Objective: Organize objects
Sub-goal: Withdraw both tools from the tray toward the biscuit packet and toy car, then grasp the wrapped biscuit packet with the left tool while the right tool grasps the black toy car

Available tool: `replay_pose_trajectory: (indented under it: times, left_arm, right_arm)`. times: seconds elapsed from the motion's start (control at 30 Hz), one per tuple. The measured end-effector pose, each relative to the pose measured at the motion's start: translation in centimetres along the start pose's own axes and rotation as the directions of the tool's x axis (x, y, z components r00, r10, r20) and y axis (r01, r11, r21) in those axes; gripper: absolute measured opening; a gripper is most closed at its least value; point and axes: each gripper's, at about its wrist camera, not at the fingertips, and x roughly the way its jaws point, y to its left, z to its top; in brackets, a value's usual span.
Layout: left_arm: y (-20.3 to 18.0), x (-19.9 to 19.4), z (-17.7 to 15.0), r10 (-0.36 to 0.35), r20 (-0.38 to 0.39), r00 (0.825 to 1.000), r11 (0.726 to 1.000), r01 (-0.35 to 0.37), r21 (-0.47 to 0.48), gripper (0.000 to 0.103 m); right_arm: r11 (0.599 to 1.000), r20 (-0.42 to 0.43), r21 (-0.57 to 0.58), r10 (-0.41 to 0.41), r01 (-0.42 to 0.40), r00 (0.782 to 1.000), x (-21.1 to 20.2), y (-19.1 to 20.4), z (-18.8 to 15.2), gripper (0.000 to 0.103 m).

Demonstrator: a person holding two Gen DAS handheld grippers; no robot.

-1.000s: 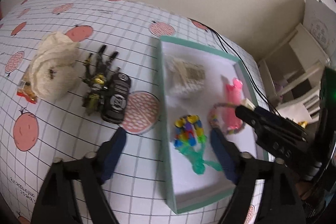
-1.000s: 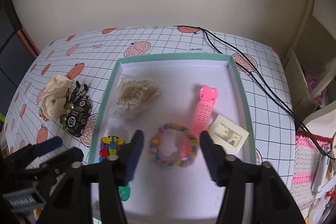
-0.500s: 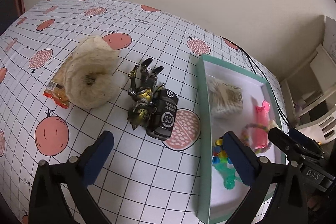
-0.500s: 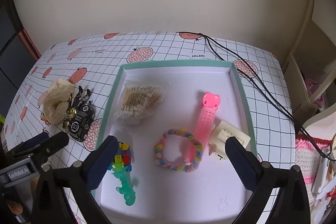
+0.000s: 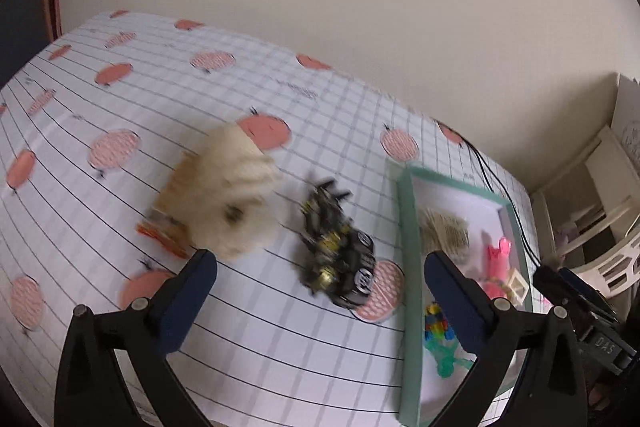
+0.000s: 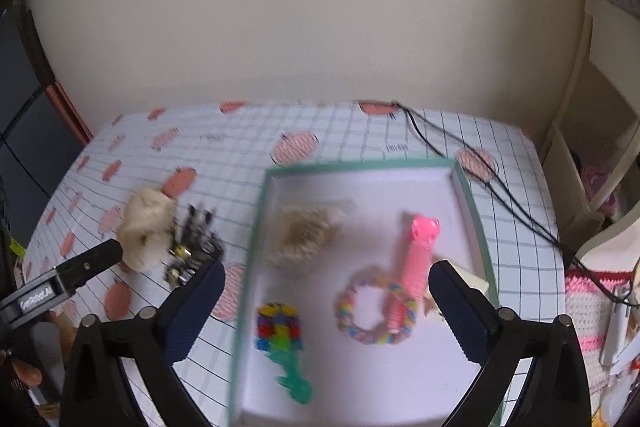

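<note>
Teal-rimmed tray (image 6: 472, 203) on the desk (image 5: 248, 339) holds a pink brush (image 6: 412, 267), ring (image 6: 376, 311) and bead toy (image 6: 280, 327). Left of the tray lie a toy car (image 5: 352, 275) and cream bundle (image 5: 232, 199). Left tool (image 5: 316, 287) and right tool (image 6: 328, 299) hover spread wide, empty.

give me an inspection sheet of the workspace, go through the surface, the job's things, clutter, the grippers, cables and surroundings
Surface: tablecloth with a black grid and pink fruit prints.
Job's things: teal-rimmed tray holds a packet of cotton swabs, pink comb, braided ring, colourful green-handled toy and a cream block. Outside it lie a cream knitted item, a black and gold figure against a black toy car.
Clutter: orange wrapper under the knitted item.
Grippers: left hand-held gripper and right hand-held gripper open, holding nothing.
Cables: black cable runs past the tray.
Surroundings: plain wall, white shelving.
</note>
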Motion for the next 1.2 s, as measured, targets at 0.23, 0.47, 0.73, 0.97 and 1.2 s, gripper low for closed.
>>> replay_pose_trajectory:
  times: [0.23,0.47,0.73,0.97,1.2]
  left_arm:
    - [4.1,-3.0,3.3,0.002,0.049,0.999,0.996,0.002,-0.088,0.103]
    - [7.4,-2.6,5.2,-0.012,0.033,0.999,0.986,0.017,-0.166,0.103]
    - [10.1,0.9,5.9,0.045,-0.022,0.999,0.985,-0.048,-0.168,0.103]
    - [12.8,4.9,5.4,0.045,-0.116,0.992,0.979,-0.067,-0.191,0.103]
    - [14.0,6.3,4.6,0.060,-0.127,0.990,0.972,-0.087,-0.218,0.102]
  right_arm:
    - [0.999,0.029,-0.022,0.036,-0.035,0.999,-1.3,5.7,1.9,0.103]
    - [0.997,-0.012,-0.072,0.002,-0.002,1.000,0.0,11.6,3.1,0.092]
    - [0.999,-0.110,-0.032,0.023,-0.027,0.994,4.5,12.9,1.8,0.073]
    - [0.999,-0.204,0.022,0.039,-0.035,0.978,8.5,11.0,0.3,0.056]
    - [0.998,-0.237,0.036,0.054,-0.046,0.970,10.0,10.8,-0.1,0.051]
